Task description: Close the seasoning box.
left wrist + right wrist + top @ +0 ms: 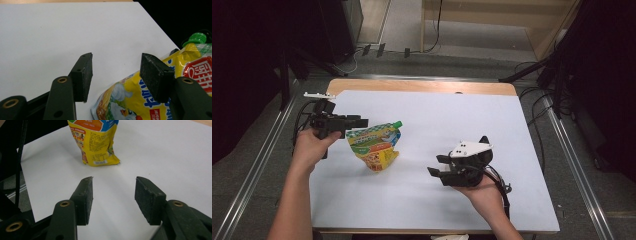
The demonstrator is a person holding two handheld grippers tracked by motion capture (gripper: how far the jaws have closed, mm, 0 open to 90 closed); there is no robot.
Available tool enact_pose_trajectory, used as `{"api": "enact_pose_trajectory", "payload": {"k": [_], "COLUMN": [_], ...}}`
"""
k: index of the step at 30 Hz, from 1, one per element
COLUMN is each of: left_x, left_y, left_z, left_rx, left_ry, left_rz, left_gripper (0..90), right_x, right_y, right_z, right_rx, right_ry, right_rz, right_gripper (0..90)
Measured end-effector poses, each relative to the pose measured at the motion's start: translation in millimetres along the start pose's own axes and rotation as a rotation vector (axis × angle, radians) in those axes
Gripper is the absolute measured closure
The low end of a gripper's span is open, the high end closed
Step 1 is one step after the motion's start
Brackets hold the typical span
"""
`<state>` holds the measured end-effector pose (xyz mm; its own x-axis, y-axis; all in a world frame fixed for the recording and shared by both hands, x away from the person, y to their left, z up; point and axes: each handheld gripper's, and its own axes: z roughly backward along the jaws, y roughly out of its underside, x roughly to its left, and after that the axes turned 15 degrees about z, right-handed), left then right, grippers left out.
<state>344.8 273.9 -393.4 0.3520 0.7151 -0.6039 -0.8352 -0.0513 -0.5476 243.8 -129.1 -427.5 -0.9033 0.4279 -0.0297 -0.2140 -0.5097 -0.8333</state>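
Both the left gripper (362,121) and right gripper (438,165) are standing wide and empty as the soft, crinkly spouted pouch (374,145) is leaning near the surface's (437,115) left edge, likely best pinched just below its stiff green cap (398,123).

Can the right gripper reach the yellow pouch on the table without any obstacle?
Probably yes. The right gripper is open and faces the yellow pouch across bare white table. Nothing lies between them; the left gripper is at the pouch's far side.

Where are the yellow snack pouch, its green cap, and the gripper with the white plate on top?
yellow pouch (374,145), high view, on its printed front.
green cap (197,38), left gripper view, on the ribbed screw top.
right gripper (437,165), high view, midway between its two fingertips.
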Motion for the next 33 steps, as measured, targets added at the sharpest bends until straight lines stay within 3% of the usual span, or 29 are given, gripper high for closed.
{"api": "enact_pose_trajectory", "payload": {"k": [10, 25, 33], "left_x": [1.4, 2.0, 1.3], "left_y": [0.6, 0.8, 1.2], "left_z": [0.1, 1.9, -1.0], "left_rx": [0.008, 0.003, 0.014], "left_ry": [-0.007, -0.003, -0.005], "left_rz": [-0.002, 0.001, -0.007], "left_gripper": [44.3, 43.9, 43.7], "right_x": [-12.0, -40.7, -50.8], "right_y": [-2.9, -0.9, 1.7], "right_z": [21.2, 63.6, 79.5], "right_rx": [-0.001, -0.013, -0.009], "right_ry": [0.016, 0.064, 0.087], "right_rz": [-0.005, -0.060, -0.087], "right_gripper": [59.1, 86.7, 90.0]}}
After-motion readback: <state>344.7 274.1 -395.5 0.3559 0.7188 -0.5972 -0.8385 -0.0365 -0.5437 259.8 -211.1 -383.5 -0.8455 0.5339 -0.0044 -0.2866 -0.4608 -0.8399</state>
